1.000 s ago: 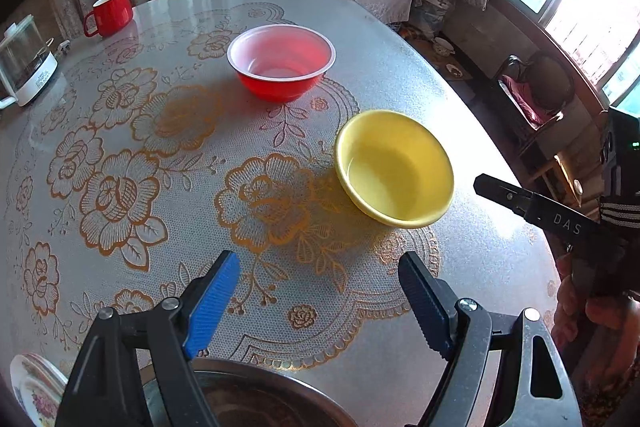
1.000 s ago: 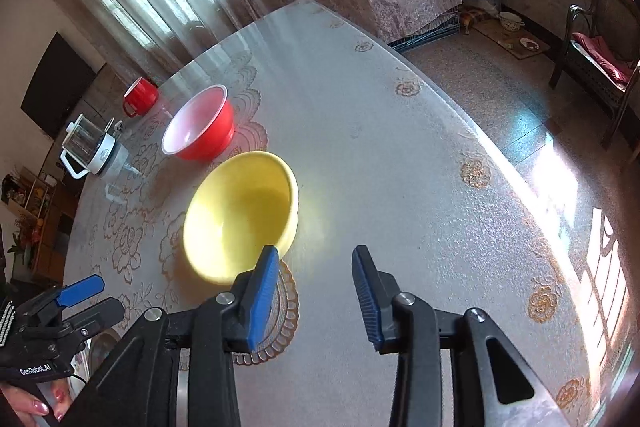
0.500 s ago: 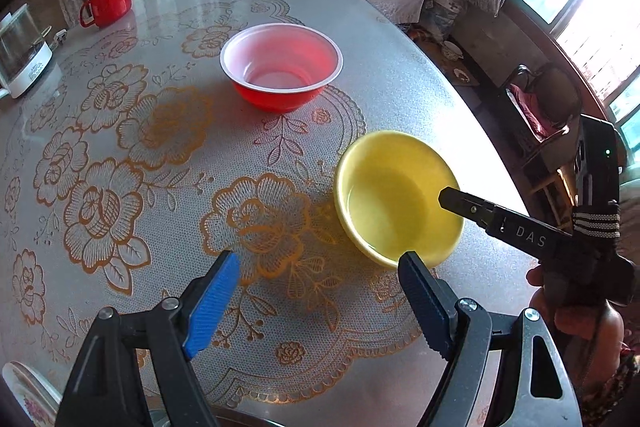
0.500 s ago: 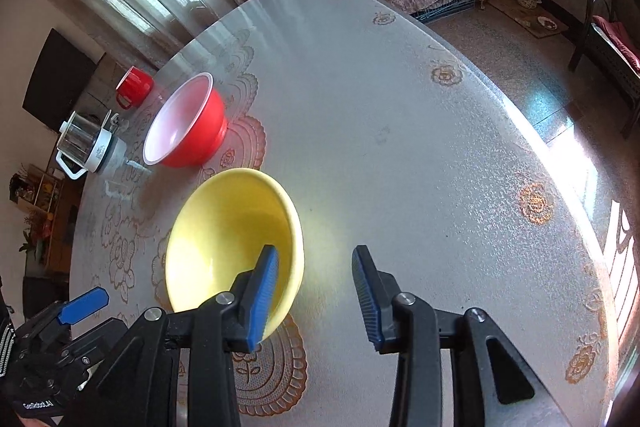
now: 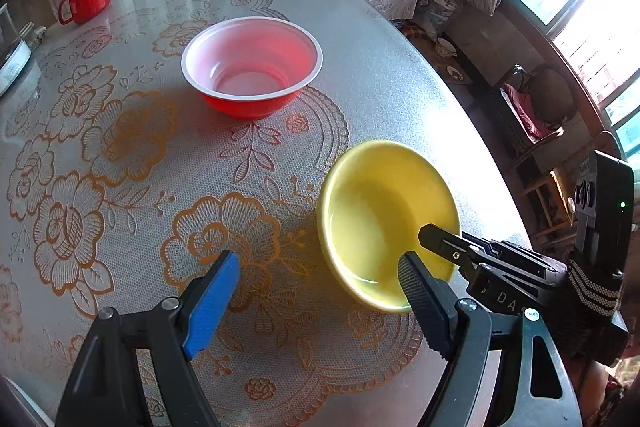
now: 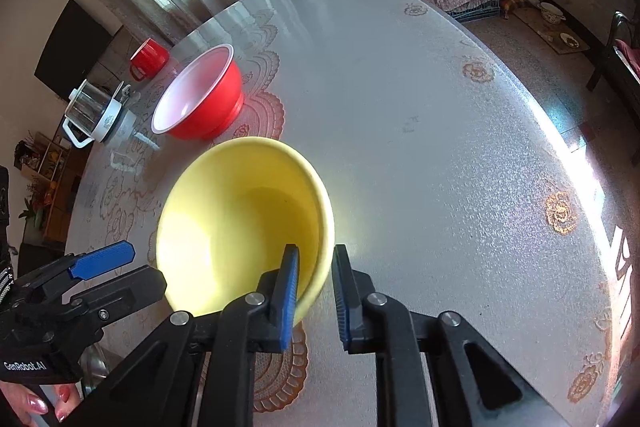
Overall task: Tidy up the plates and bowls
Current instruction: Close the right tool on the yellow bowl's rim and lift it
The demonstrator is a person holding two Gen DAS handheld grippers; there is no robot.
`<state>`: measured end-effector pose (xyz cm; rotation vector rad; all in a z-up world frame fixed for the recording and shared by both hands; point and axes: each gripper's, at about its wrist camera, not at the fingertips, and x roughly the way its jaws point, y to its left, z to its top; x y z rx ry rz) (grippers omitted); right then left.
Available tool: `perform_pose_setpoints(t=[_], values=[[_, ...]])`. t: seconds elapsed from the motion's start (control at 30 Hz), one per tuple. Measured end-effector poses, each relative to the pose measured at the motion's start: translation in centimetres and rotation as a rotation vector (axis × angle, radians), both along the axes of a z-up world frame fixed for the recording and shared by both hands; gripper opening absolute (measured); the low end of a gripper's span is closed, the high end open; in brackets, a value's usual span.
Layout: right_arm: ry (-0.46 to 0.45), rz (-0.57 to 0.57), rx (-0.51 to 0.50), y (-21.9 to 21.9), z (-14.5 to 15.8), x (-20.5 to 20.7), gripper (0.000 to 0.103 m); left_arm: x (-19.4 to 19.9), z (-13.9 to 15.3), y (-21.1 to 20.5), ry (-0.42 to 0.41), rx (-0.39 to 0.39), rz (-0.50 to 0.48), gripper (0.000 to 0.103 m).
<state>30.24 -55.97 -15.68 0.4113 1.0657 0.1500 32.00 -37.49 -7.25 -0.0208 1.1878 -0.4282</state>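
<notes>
Right gripper (image 6: 314,289): jaws had just been closing, now narrow across the near rim of the yellow bowl (image 6: 240,223), one pad inside the wall, the other outside; whether the pads pressed the wall could not be told. Left gripper (image 5: 320,301): jaws wide, nothing between them, hovering over the table (image 5: 120,163) just left of the yellow bowl. Yellow bowl: on the patterned cloth, near the table's right edge. Red bowl (image 5: 252,67): white inside, upright, beyond the yellow bowl and apart from it. Red mug (image 5: 86,1): far left beyond the red bowl. Glass kettle (image 6: 94,115): just beside the mug.
</notes>
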Motion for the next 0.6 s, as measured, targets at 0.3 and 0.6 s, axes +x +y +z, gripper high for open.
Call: perform_pose_setpoints(t=[0.3,0.6], values=[[0.019,-0.024,0.037,-0.4,-0.8,-0.1,0.012,2.4,-1.5,-0.9,0.02,0.001,-0.007,0.079],[0.021,-0.024,0.027,-0.3,-0.8,-0.4,0.012,2.9,-2.9,-2.2,0.032,0.033,-0.048,0.028]])
